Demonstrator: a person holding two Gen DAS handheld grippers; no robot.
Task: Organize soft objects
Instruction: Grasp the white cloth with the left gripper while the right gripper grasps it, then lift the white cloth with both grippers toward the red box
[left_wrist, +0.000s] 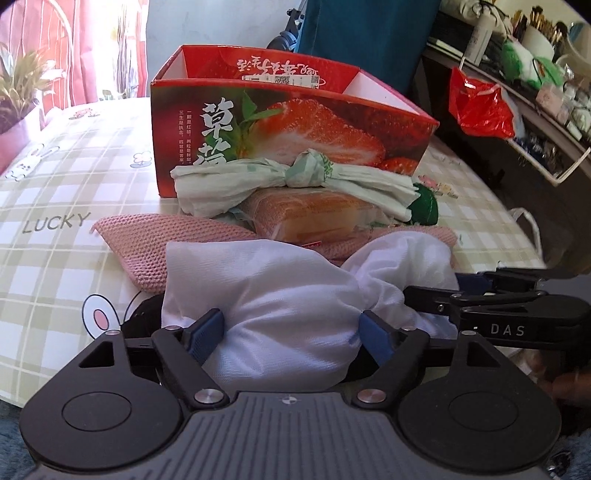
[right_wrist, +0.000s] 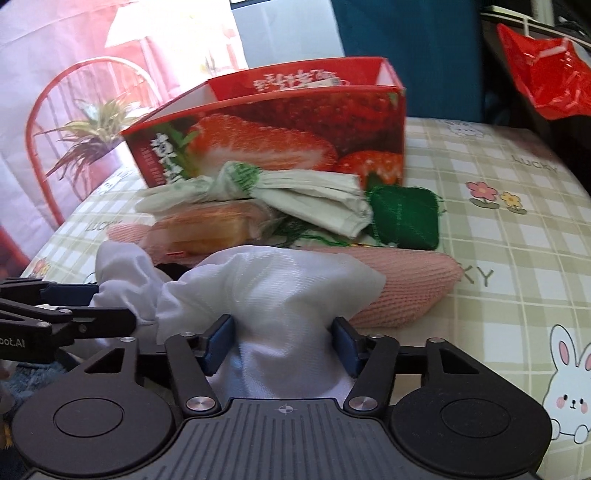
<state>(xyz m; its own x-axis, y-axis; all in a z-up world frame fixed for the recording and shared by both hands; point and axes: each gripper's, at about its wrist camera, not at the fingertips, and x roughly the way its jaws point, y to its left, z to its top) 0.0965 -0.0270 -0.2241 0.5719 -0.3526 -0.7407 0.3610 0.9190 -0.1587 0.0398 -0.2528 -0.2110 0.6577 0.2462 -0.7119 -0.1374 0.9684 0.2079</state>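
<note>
So the setting is a table with a checked green-and-cream tablecloth (left_wrist: 55, 155) printed with bunnies and "LUCKY", a cluttered shelf off at 2 o'clock and a pink curtain at 10 o'clock in the left wrist view. The open strawberry box (left_wrist: 288, 122) sits at about 12 o'clock, and I'd guess that's where the soft stuff is meant to go. Right in front of it is a pile: a knotted pale green bag (left_wrist: 295, 177) on top of a wrapped orange cake-looking thing (left_wrist: 310, 218), a dark green knitted piece (right_wrist: 406, 218) at 1 o'clock, and a pink knitted cloth (right_wrist: 406, 288) underneath. Nearest of all, at 6 o'clock in both views, is the white cloth (left_wrist: 280, 306), bunched up and lying on the pink one. Both tongs are on it. The left gripper (left_wrist: 293, 334) stands fairly wide with the cloth bulging between its blue pads; the pads seem to touch the fabric at the sides, but I can't tell if it's really pinching. The right gripper (right_wrist: 284, 343) is narrower, the cloth also between its pads and looking squeezed, so I'd call that a grasp. To do this bit well: get both ends properly pinched, lift together so it doesn't drag the pink cloth, then carry it over the box rim.
</note>
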